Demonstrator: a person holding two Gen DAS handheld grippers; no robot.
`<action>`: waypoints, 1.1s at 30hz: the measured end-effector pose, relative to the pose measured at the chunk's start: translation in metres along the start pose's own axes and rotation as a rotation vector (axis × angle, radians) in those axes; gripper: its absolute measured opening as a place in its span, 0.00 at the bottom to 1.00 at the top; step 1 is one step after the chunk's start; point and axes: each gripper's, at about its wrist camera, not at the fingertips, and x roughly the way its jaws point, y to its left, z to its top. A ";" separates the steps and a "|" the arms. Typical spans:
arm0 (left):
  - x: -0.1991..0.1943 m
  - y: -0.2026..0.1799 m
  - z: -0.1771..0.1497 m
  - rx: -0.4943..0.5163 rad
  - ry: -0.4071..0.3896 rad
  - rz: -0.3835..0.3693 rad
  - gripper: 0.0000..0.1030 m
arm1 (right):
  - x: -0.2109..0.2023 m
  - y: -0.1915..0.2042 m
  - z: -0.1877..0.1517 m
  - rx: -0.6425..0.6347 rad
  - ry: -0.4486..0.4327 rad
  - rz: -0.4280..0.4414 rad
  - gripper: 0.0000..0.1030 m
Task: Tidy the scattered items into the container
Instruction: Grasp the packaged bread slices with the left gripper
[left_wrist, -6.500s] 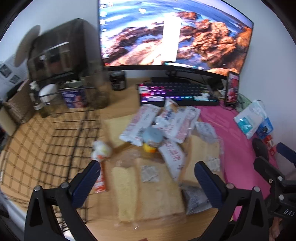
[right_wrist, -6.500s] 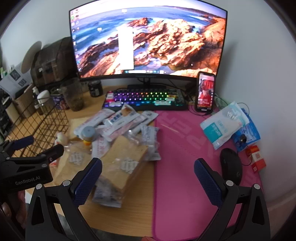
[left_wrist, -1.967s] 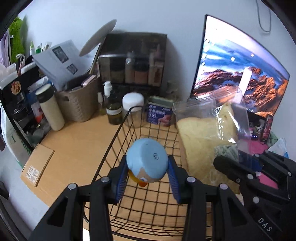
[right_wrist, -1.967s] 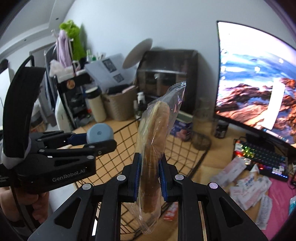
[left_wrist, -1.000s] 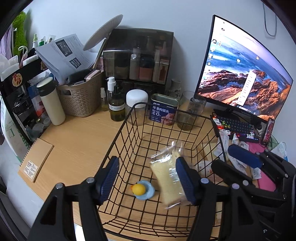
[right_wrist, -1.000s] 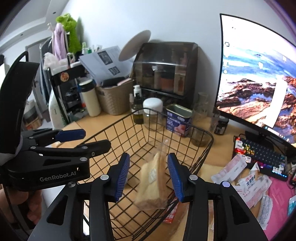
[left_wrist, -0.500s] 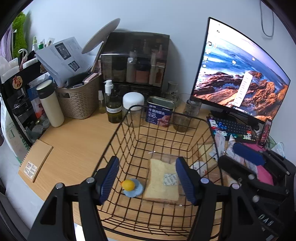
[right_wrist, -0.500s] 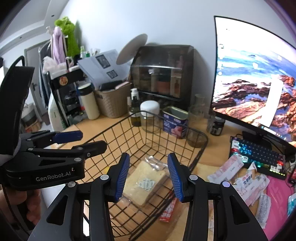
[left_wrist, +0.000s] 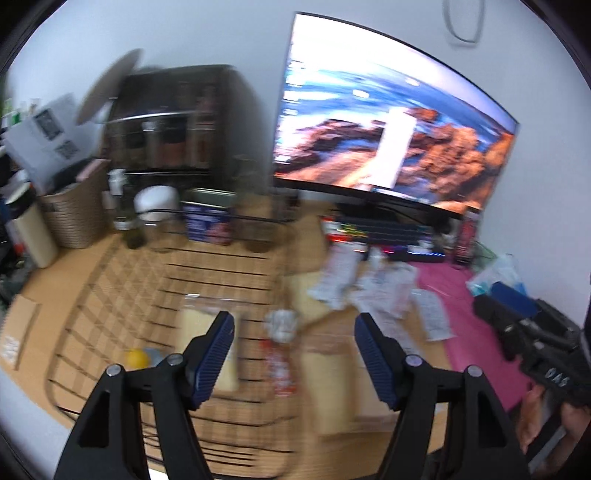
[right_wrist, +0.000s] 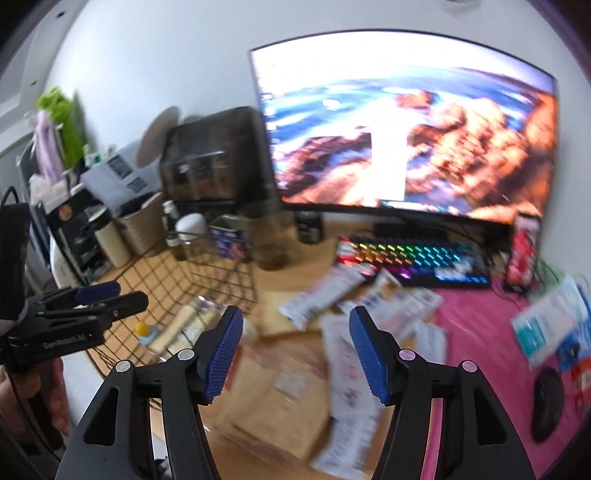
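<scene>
right now both pairs of fingers are spread with nothing between them, and both are opening. the left gripper (left_wrist: 293, 349) shows blue ribbed pads (left_wrist: 212, 356) apart over the near edge of the wire basket (left_wrist: 110, 280), with no item touching either pad. the right gripper (right_wrist: 295, 350) is empty too, its blue pads (right_wrist: 365, 352) parted above the loose pile on the worktop (right_wrist: 291, 280). both views are smeared by blur, so fine print on the packets cannot be read.

under the right fingers lies a bagged bread slice (right_wrist: 280, 402), tan, flat, in clear wrap with a small white sachet on it. just beside it, toward the keyboard (right_wrist: 410, 258), lie several long white snack packets (right_wrist: 325, 290) with red and blue markings, overlapping one another. in the left view the same packets (left_wrist: 338, 275) lie between the basket and a pink mat (left_wrist: 476, 325), and another pale bread slice (left_wrist: 327, 373) lies outside the basket's right wall, with a small red and white wrapper (left_wrist: 279, 365) beside it.

the black wire basket stands on the wooden worktop at the left. inside it lies a bagged bread slice (left_wrist: 201, 323), flat on the basket floor, and near it a small yellow item with a light blue part (left_wrist: 138, 357); the right view shows that pair in the basket as well.

a blue tin (left_wrist: 208, 221), a white-capped jar (left_wrist: 155, 201) and a woven tub (left_wrist: 70, 214) stand behind the basket, near a large monitor (left_wrist: 391, 144).
</scene>
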 end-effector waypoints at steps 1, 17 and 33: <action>0.003 -0.011 -0.001 0.017 0.007 -0.011 0.71 | -0.005 -0.008 -0.004 0.007 -0.001 -0.011 0.59; 0.072 -0.119 -0.040 0.203 0.215 -0.049 0.71 | -0.032 -0.077 -0.037 0.036 0.027 -0.085 0.59; 0.128 -0.124 -0.071 0.322 0.322 0.109 0.74 | -0.020 -0.084 -0.043 0.040 0.056 -0.087 0.59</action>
